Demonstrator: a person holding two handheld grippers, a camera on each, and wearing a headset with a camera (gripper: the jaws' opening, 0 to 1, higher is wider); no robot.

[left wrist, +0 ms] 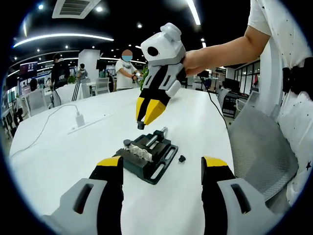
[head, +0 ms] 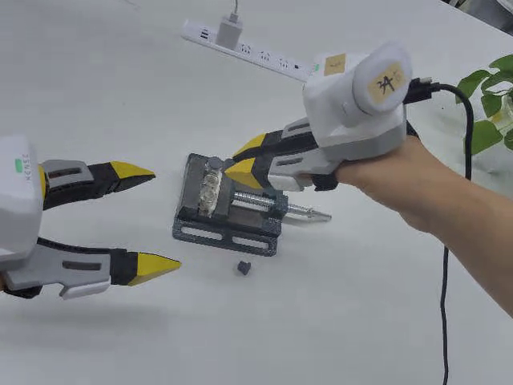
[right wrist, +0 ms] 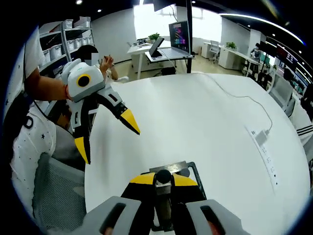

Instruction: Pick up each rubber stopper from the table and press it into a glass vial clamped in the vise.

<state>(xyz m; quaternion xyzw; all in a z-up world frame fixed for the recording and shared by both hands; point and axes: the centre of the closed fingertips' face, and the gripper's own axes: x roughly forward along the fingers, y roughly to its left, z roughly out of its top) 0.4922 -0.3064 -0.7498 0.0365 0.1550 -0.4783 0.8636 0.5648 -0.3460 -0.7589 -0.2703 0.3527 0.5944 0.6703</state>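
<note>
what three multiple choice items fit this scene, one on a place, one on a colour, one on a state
1. Where does the loose small dark rubber stopper lie? A) on the white table before the dark grey metal vise; B) inside the vise; C) atop the vise.
2. What colour are the left gripper's jaw tips? A) red; B) yellow; C) blue.
3. What state is the right gripper in? A) open, empty; B) shut, empty; C) shut on a second dark stopper.
Answers: A, it rests on bare tabletop; B, yellow in the head view; C, its own view shows the tips pinching it.
</note>
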